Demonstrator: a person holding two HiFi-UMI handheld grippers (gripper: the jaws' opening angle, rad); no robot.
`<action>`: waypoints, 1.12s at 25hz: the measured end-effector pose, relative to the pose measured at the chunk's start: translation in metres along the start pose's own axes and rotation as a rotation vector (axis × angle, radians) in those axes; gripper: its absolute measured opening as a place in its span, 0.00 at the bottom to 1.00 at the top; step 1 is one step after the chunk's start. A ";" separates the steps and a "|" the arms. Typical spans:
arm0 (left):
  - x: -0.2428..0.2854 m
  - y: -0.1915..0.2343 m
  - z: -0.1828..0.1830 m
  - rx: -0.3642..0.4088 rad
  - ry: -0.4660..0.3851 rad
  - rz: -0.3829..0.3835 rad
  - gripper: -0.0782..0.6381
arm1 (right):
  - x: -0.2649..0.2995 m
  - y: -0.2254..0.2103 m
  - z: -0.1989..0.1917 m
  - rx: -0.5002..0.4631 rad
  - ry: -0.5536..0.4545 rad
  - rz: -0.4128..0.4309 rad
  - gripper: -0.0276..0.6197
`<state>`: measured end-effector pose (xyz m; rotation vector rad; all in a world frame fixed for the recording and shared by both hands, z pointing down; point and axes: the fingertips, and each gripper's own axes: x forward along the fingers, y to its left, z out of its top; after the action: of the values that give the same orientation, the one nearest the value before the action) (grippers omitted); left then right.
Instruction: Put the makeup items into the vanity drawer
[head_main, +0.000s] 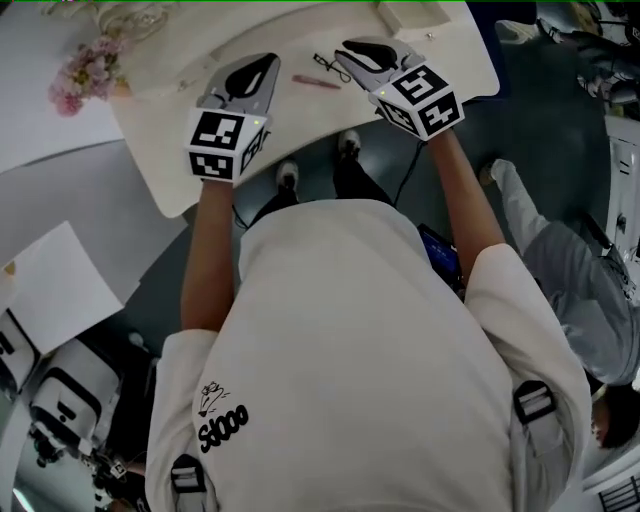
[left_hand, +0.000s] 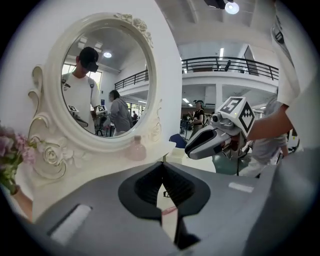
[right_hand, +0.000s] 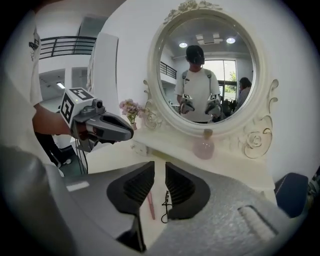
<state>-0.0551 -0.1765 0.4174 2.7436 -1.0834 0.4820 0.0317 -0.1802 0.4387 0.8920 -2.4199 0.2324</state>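
Head view: left gripper (head_main: 262, 64) and right gripper (head_main: 347, 52) hang over the table (head_main: 300, 110), with a pink stick (head_main: 317, 81) and a black tool (head_main: 328, 63) lying between them. Left gripper view: jaws pressed together, empty. Right gripper view: jaws apart, and those 2 items show on the tabletop through the gap, not clamped.

The desk (head_main: 150, 120) is bare along its front edge, and most of its middle lies open. A pink stick (head_main: 316, 81) and a black wire tool (head_main: 330, 65) lie in the gap between the left hand-held gripper (head_main: 266, 62) and the right hand-held gripper (head_main: 348, 50), which hang near each other. Along the back edge the mirror (right_hand: 207, 70) closes the way, with a pink bottle (right_hand: 204, 146) at its foot. At the back left corner stand flowers (head_main: 85, 72).
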 end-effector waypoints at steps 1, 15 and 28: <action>0.001 0.000 -0.002 -0.010 0.008 0.014 0.13 | 0.003 -0.002 -0.002 -0.006 0.010 0.022 0.16; 0.011 -0.014 -0.036 -0.180 0.133 0.218 0.13 | 0.048 -0.007 -0.069 -0.049 0.178 0.291 0.24; 0.014 -0.010 -0.061 -0.254 0.199 0.308 0.13 | 0.086 -0.025 -0.131 -0.026 0.327 0.264 0.27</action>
<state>-0.0535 -0.1624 0.4789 2.2684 -1.4108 0.5958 0.0504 -0.2023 0.5950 0.4763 -2.2193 0.4096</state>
